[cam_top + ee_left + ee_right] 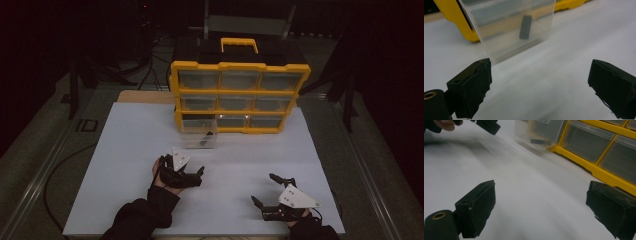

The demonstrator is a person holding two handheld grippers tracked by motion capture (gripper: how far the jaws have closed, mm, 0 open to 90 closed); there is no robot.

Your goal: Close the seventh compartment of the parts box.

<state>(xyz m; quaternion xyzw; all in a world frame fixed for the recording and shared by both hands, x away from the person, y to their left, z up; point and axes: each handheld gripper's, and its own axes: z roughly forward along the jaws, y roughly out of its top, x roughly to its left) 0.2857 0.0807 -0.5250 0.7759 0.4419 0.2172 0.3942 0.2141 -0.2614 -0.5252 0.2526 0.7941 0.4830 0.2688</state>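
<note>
The clear drawer (200, 137) already stands pulled out on the white table (125, 150), just in front of the yellow cabinet (239, 95) and its empty bottom-left slot, with a small dark piece (525, 27) lying inside it. My left tongs (192, 176) hang near the drawer, released and holding nothing, so I judge that what is left is to reach the piece or the drawer. My right tongs (265, 189) rest well apart near the table's front edge, released too, empty.
</note>
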